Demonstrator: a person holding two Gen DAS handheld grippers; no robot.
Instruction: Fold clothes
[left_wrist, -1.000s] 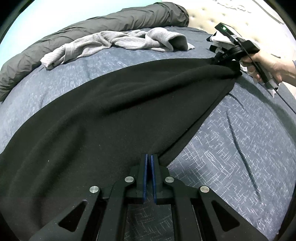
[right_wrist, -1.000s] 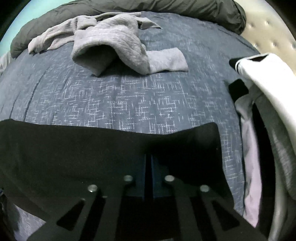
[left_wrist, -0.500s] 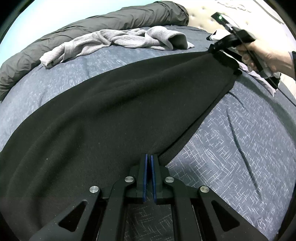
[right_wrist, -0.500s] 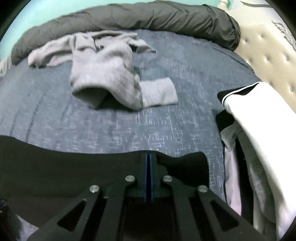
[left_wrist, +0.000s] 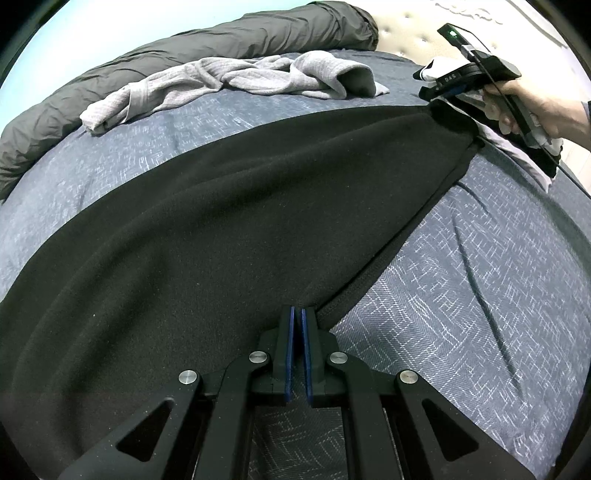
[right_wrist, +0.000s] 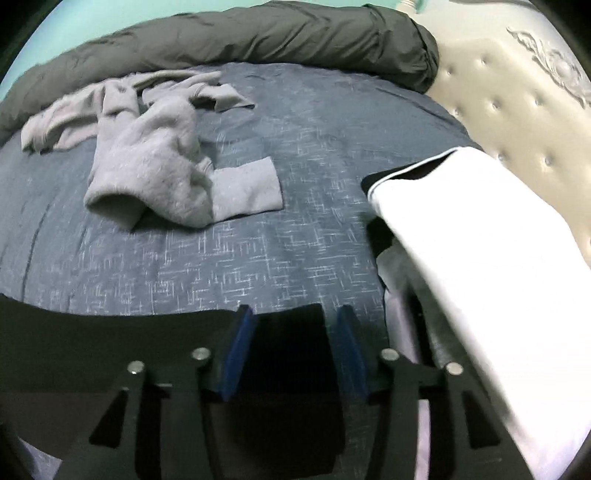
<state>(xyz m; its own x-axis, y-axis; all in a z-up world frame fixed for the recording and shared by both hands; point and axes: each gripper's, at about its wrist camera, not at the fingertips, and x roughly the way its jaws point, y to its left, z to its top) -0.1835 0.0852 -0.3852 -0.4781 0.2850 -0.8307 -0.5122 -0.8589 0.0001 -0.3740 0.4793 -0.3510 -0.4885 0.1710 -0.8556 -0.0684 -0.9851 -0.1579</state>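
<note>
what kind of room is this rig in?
Most likely a bedroom. The clothes lie on a bed with a blue patterned bedspread, a tufted cream headboard stands at its end, and a rolled dark grey duvet lies along the far edge.

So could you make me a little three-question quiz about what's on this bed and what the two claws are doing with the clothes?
1. True or false: the left claw is clamped shut on the black garment.
2. Which item lies crumpled near the rolled dark duvet? A) a red towel B) a grey garment C) a pair of shoes
3. Fill in: the right claw stands ____, its blue pads apart, with the black cloth's corner between them but not pressed.

Key: 1 true. 2 B. 3 open; its jaws have just been opening.
</note>
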